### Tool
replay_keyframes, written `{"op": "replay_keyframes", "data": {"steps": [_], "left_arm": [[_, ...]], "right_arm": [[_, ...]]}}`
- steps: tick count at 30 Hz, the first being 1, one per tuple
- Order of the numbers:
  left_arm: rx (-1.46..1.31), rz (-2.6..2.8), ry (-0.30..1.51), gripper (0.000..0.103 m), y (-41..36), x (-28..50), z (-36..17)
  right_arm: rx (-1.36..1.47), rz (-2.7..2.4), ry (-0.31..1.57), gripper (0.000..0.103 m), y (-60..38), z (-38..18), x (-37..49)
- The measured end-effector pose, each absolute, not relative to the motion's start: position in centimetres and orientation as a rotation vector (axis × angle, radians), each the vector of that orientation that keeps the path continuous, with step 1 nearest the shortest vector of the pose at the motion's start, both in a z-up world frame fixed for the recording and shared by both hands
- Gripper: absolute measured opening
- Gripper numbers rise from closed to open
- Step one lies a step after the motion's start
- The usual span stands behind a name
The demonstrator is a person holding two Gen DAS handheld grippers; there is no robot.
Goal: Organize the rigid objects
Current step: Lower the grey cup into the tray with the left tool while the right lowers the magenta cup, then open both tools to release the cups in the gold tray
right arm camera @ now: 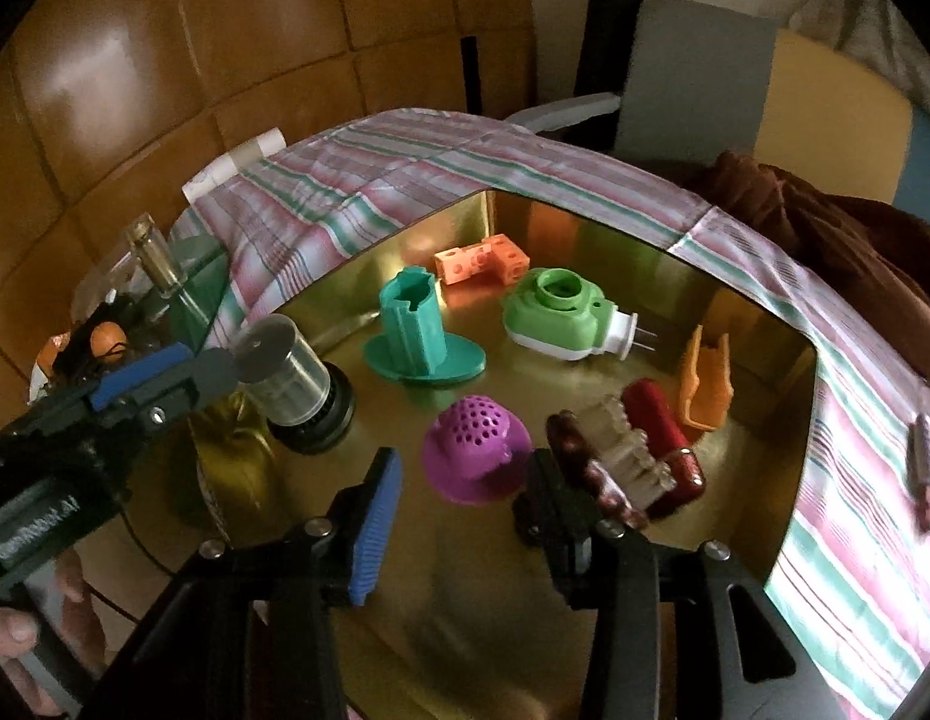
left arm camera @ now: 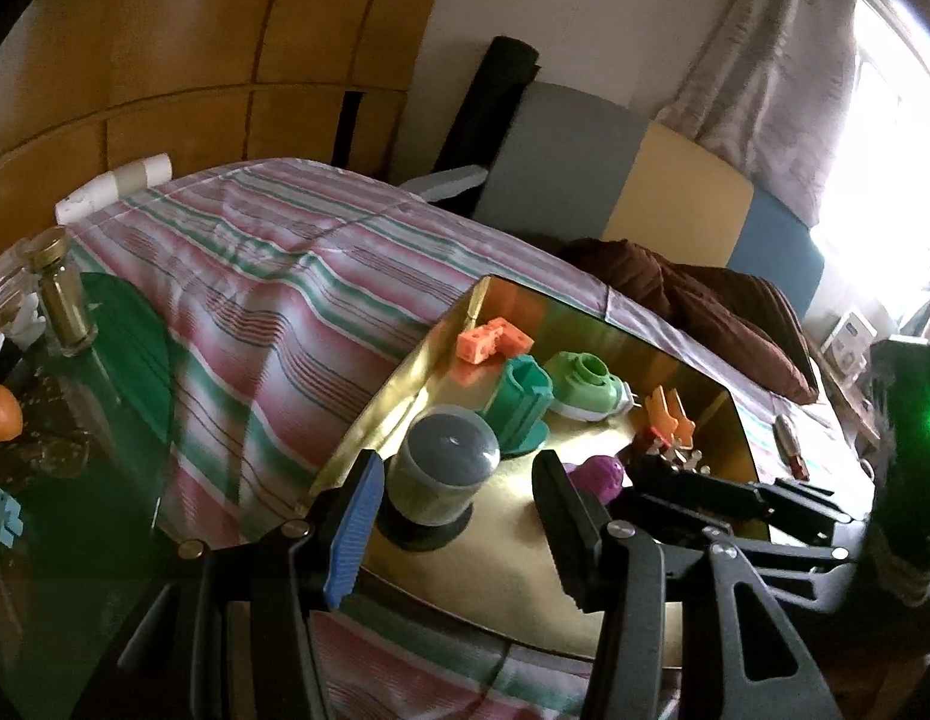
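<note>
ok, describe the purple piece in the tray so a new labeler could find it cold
Start at the gold tray on the striped cloth. Near its front, between the clear-domed canister on the left and the dark red comb-like piece on the right, sits the purple piece. It is the only purple item: a dome full of small holes on a flared brim, in front of the solid teal part.

Left tool (left arm camera: 459, 516) is spread wide, its fingers level and pointing forward; right tool (right arm camera: 465, 516) likewise gapes open, tilted downward, with the left tool reaching in from its left side
</note>
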State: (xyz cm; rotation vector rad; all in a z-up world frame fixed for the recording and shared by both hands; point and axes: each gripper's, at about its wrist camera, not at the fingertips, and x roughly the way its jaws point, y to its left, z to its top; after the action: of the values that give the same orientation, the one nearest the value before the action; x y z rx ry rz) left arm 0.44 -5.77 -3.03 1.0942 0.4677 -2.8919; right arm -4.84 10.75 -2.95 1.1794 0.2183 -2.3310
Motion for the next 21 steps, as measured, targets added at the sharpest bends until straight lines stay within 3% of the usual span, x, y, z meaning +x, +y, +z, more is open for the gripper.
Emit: {"op": "replay_keyframes", "data": {"steps": [21], "left_arm": [[1.115,-3.123,0.265,0.052,-0.2,2.0,-2.4]], "right_arm": [[1.250,-2.529,0.127,0.050,20.5,-1.2,-5.0]]}}
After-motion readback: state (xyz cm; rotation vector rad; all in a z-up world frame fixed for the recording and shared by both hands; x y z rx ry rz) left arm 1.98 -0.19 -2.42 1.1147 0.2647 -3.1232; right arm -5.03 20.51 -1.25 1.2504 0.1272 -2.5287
